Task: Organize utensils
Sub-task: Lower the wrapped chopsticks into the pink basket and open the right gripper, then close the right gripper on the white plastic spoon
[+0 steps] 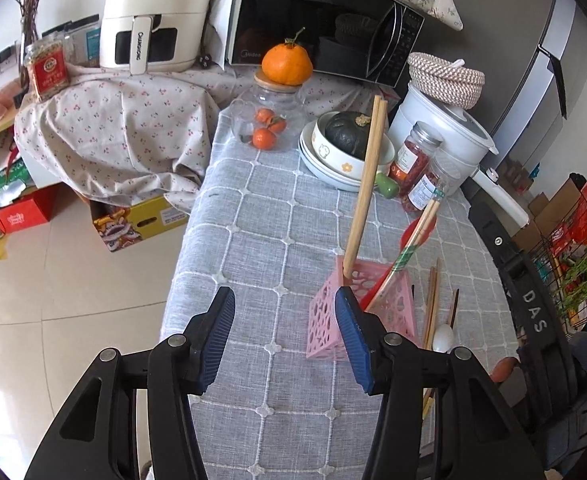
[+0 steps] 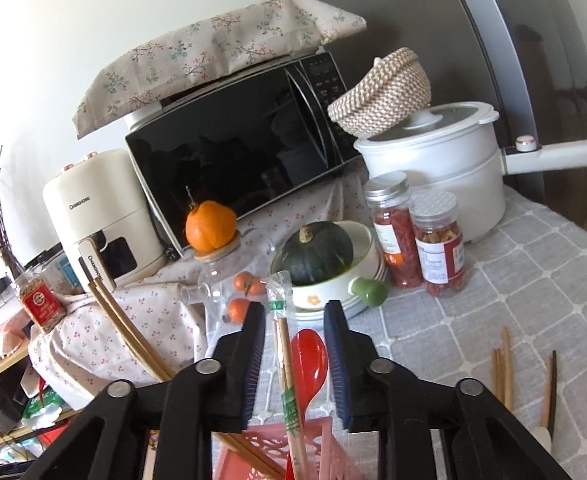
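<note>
The pink perforated plastic utensil basket (image 1: 363, 312) stands on the grey checked tablecloth (image 1: 253, 240) and already holds a pair of plain wooden chopsticks (image 1: 367, 184), a pair of chopsticks in a clear wrapper with green print (image 2: 287, 360) and a red plastic spoon (image 2: 307, 356). The right gripper (image 2: 294, 344) hangs just over the basket with its jaws partly open around the wrapped pair and the spoon, its pads clear of both, so it grips nothing. The left gripper (image 1: 285, 320) stands about half open and empty, its right pad just in front of the basket's near corner; whether it touches the plastic I cannot tell. Loose wooden chopsticks (image 1: 431, 304), a dark stick and a white spoon (image 1: 443, 338) lie on the cloth beside the basket, not yet put away. The risk I judge greatest is tipping: the basket looks light and its tall contents lean outward, so a pad catching a stick as the right gripper lifts away could drag the basket over or flick the wrapped pair out. A nudge from the left pad could slide it toward the table edge. Legible writing: "CHANGHONG" on the cream air fryer (image 1: 157, 16) and its handle, "Midea" on the black microwave oven (image 1: 313, 20), and "DAS" on a black strap (image 1: 533, 312) at the right.
</note>
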Available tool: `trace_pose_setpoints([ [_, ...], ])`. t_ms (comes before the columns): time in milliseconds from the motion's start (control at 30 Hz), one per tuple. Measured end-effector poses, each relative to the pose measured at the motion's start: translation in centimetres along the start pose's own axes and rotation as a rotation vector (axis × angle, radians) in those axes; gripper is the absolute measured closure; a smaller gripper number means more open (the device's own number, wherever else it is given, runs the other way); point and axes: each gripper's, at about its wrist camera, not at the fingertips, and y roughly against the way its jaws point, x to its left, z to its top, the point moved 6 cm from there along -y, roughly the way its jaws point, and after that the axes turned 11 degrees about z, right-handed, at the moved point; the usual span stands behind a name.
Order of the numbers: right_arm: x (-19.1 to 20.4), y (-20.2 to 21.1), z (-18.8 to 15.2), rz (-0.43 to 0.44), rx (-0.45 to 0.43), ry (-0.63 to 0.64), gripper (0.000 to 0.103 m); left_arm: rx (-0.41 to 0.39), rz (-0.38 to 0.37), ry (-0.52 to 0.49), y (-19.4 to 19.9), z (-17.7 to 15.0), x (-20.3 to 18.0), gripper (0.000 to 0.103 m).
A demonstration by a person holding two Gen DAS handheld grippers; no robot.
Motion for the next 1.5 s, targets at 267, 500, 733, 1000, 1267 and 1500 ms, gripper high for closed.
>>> trace_pose_setpoints([
  [267, -2.8, 2.8, 1.5, -0.025, 0.163, 0.056, 0.044, 0.063, -0.046, -0.058, -0.5, -2.1, -2.5, 0.037],
  [500, -8.8, 4.8, -0.2, -0.145, 0.341, 0.028, 0.037, 0.157, -0.105, -0.123, -1.4, -4.9, -5.6, 0.029],
  [733, -13.5, 3.9, -4.6, -0.239, 0.575, -0.049, 0.036, 0.219, -0.092, -0.203, -2.6, -7.1, -7.4, 0.029],
  [1000, -16.9, 1.7, -9.5, -0.273, 0.769, -0.189, 0.049, 0.261, -0.085, -0.221, -3.5, -8.0, -7.1, 0.029],
  [1267, -15.8, -0.5, -9.9, -0.294, 0.811, -0.045, 0.052, 0.269, -0.078, -0.245, -3.8, -8.4, -7.4, 0.029],
  [1500, -17.3, -0.5, -9.8, -0.35, 0.845, -0.02, 0.063, 0.269, -0.07, -0.264, -3.9, -8.7, -7.5, 0.029],
])
